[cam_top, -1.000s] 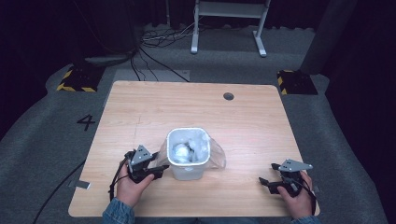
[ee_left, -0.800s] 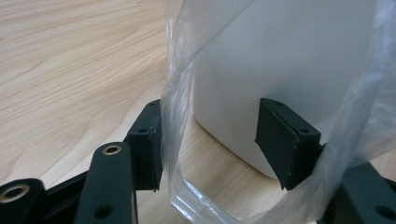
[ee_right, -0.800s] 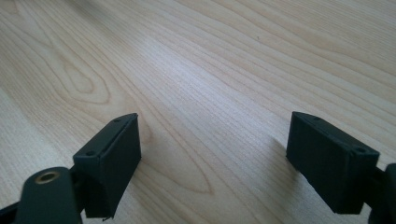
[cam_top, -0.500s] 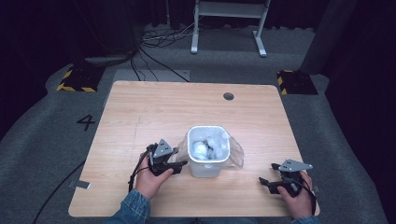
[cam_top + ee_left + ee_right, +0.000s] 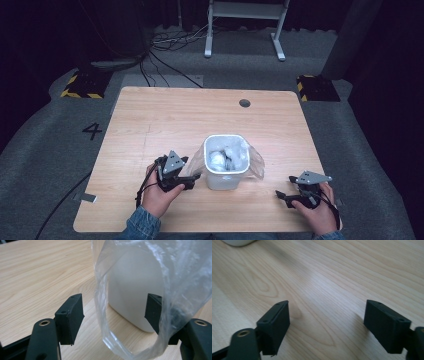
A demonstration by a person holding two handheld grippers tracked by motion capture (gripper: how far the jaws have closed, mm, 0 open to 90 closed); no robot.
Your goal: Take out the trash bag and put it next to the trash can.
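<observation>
— Two claws, both spread wide. Left gripper (image 5: 196, 178) first?

— Jaws far apart, gripping nothing solid. Aimed at the white bin (image 5: 226, 162), tips just beside its near-left wall. From the left gripper (image 5: 113, 315) view: loose fold of the clear plastic bag (image 5: 150, 290) hanging down betw. the jaws, draped over the front of the right-hand jaw, apart from the left-hand one. Bin wall straight ahead, past the bag loop.

— Right gripper (image 5: 282, 196)?

— Also wide open, empty. Low over the bare table (image 5: 165, 120), well apart from the bin, off to the bin's right. In the right gripper (image 5: 327, 325) view: only wood grain betw. the jaws, plus a sliver of white bin base (image 5: 237, 242) cut off at top left.

— Hard to make out?

— Bin contents: pale crumpled lumps inside, can't tell what. Bag's lower edge cut off at the bottom of the left view; right-hand jaw partly veiled by the film. Whether the bag touches that jaw or just hangs in front: can't tell for sure.

— Bin's axis?

— Upright, long axis vertical, mouth facing up. Bag liner flaring out over the rim (image 5: 254, 160) on the side away from the left claw, also sagging down on the near side toward it.
</observation>
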